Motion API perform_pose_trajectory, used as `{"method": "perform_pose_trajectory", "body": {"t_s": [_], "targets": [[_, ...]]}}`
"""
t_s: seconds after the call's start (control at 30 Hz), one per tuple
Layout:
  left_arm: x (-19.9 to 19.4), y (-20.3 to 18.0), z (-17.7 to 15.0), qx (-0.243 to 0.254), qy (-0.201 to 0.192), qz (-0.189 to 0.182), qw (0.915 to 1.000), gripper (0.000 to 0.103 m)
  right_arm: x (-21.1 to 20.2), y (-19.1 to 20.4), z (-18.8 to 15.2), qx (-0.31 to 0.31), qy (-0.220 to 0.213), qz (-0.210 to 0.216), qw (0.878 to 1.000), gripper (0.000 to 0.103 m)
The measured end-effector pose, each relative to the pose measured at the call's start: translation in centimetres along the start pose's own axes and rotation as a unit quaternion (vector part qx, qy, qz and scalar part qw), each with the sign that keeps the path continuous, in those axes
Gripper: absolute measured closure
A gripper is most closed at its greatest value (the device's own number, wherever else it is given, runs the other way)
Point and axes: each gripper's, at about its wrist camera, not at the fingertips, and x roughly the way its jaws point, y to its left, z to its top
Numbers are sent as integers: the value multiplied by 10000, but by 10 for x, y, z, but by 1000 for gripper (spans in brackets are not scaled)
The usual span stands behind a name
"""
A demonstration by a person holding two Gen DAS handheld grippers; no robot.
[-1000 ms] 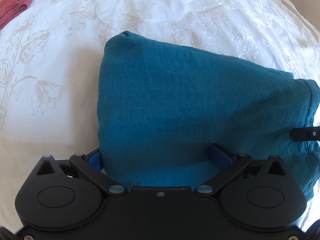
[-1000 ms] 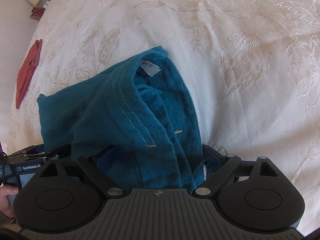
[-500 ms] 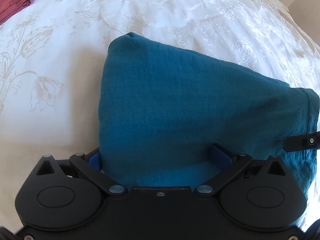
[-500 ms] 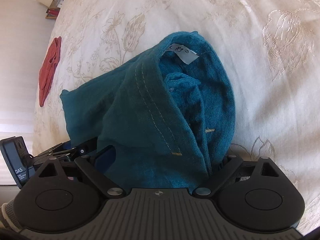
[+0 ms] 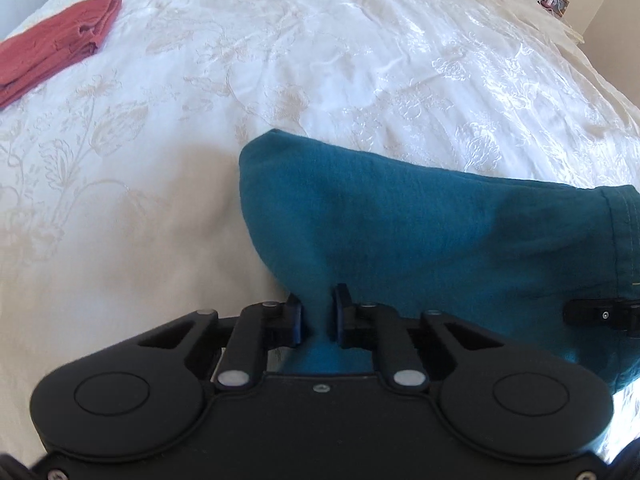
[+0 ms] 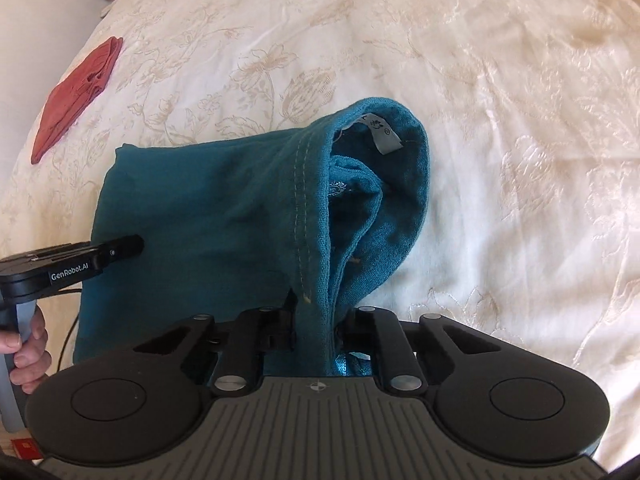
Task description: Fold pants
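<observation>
Teal pants (image 5: 420,216) on the white bedspread (image 5: 320,60), left gripper (image 5: 318,314) and right gripper (image 6: 318,320) jaws just closed, pinching the near edge (waistband at right), red cloth (image 5: 52,56) well apart.

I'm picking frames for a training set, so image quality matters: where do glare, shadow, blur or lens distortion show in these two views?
Left wrist view: sunlight glares off the bedspread at the top; the pants look soft and slightly blurred; the fisheye curves the bed's edges. Right wrist view: light is more even, the pants' stitching and label are sharp, shadow fills the open waistband, and the corners go dark.
</observation>
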Motion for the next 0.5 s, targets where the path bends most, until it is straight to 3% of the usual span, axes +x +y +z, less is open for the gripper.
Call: {"method": "perform_pose_trajectory", "body": {"t_s": [0.17, 0.5], "targets": [[-17, -7, 19, 81, -480, 125, 9987, 91, -15, 15, 13, -484, -517, -312, 9970, 89], [-25, 0, 96, -108, -1332, 143, 9909, 91, -39, 13, 74, -423, -1431, -90, 9888, 90]]}}
